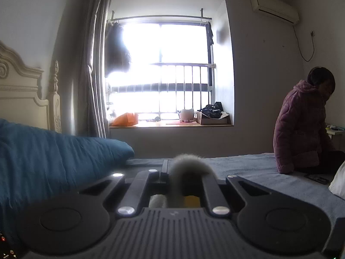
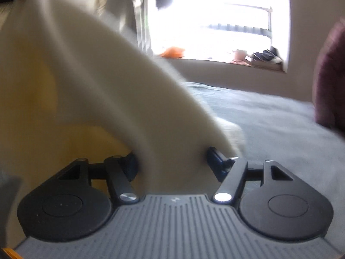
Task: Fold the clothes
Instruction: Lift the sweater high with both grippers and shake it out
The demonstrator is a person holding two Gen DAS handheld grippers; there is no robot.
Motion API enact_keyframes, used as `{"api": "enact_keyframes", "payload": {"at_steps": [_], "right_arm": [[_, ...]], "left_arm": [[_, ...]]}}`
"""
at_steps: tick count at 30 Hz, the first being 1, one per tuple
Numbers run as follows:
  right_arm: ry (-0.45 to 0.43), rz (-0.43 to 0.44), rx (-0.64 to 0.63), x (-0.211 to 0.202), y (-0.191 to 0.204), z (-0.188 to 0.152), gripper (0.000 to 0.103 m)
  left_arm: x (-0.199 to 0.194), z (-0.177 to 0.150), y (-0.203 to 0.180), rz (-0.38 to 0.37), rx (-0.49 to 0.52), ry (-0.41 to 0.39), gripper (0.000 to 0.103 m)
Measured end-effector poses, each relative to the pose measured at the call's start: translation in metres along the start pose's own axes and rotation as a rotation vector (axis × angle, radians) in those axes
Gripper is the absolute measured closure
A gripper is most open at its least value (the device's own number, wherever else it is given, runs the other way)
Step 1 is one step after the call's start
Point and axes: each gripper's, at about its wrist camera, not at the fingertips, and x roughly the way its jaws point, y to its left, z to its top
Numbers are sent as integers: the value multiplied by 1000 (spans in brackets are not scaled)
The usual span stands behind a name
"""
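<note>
My left gripper (image 1: 170,172) pinches the fluffy cream garment (image 2: 90,82); right gripper (image 2: 172,161) straddles it, jaws apart, must clamp next.

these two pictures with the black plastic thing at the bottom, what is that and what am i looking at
The black thing is a hand-held gripper: a person carries one in each hand, each with a camera looking forward along its two fingers. One picture is from the left gripper, whose jaws are shut on a fold of fluffy white cloth. The other, blurred, is from the right gripper; its jaws stand apart with the white cloth hanging between them, and whether they grip it is unclear. Below is a bed with a blue quilt. Another person sits on its edge, near the window.
</note>
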Motion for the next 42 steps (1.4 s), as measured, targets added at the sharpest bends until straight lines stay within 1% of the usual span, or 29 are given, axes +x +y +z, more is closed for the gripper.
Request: {"api": "enact_keyframes", "payload": {"at_steps": [1,2,3,4,6,8,10,13,17,22,24,27,32,36,38,42], "right_arm": [[4,14,-46,4,7,1,64],[-16,2,-72,2,12,5,75],[-52,-25,-55,-6,10,15,89],[-90,-54,-35,-15,8,24,92],[-185,-108,12,-42,-8,50,93],[-291,-158,21,-75,-24,81,95],[-372,-180,31,-107,-35,111,96],[-522,-223,12,-163,-36,150,96],[-670,-244,-16,-230,-34,184,96],[-795,-250,-44,-305,-26,216,96],[-825,-246,-44,-320,-42,223,96],[-855,-236,-56,-352,-39,228,96],[-890,-247,-90,-392,-29,224,96],[-862,-241,-56,-403,-29,221,96],[-847,-235,-42,-407,-32,219,96],[-800,-293,-74,-398,-31,209,96]], "left_arm": [[-3,3,1,10,-3,-2,93],[-6,7,2,20,-6,-5,93],[-12,11,4,27,-6,-22,93],[-18,16,5,35,-5,-38,93],[-30,25,8,49,-5,-72,93],[-46,36,3,43,16,-122,93],[-65,51,-3,27,39,-194,93],[-97,79,-15,0,46,-307,93],[-138,119,-25,-46,31,-423,93],[-187,150,-38,-76,49,-545,93],[-205,157,-42,-86,50,-584,93],[-230,163,-45,-99,44,-634,93],[-249,168,-53,-128,22,-643,93],[-237,170,-56,-171,-21,-568,93],[-223,161,-59,-179,-34,-533,93],[-186,138,-69,-193,-56,-460,93]]}}
